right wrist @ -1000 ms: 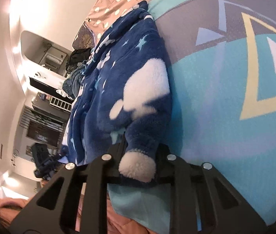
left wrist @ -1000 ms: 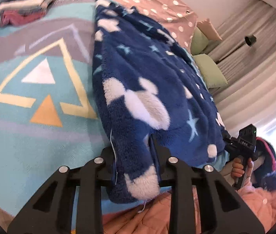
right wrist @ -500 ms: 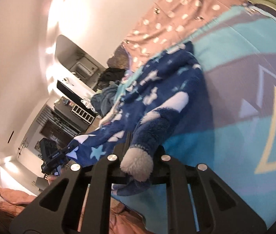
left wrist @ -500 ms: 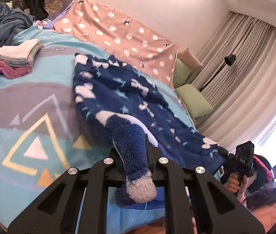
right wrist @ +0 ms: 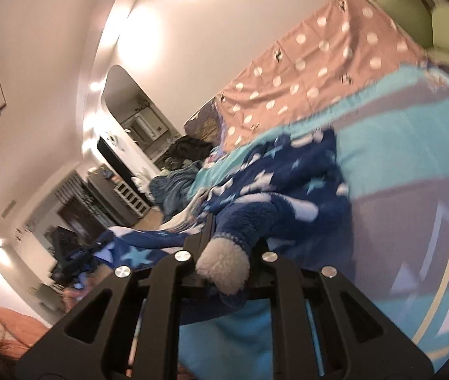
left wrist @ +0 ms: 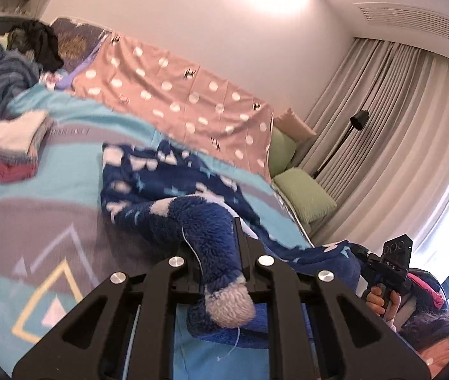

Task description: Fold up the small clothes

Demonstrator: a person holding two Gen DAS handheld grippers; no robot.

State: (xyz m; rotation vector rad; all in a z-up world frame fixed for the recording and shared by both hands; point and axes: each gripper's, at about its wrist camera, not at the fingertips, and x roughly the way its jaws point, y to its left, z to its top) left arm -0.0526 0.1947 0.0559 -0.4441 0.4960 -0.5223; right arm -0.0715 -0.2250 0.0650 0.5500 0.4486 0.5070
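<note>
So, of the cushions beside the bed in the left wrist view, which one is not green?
The beige cushion, farthest back against the curtain. The two green cushions lie in front of it, nearer the camera.

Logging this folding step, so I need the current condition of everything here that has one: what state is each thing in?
left gripper: shut on the fleece garment's cuff
right gripper: shut on the other cuff
blue star-print fleece garment: unfolded, partly lifted off the bed
stack of small clothes: folded, piled on the bedspread
curtains: drawn
pile of dark clothes: crumpled, unfolded
</note>
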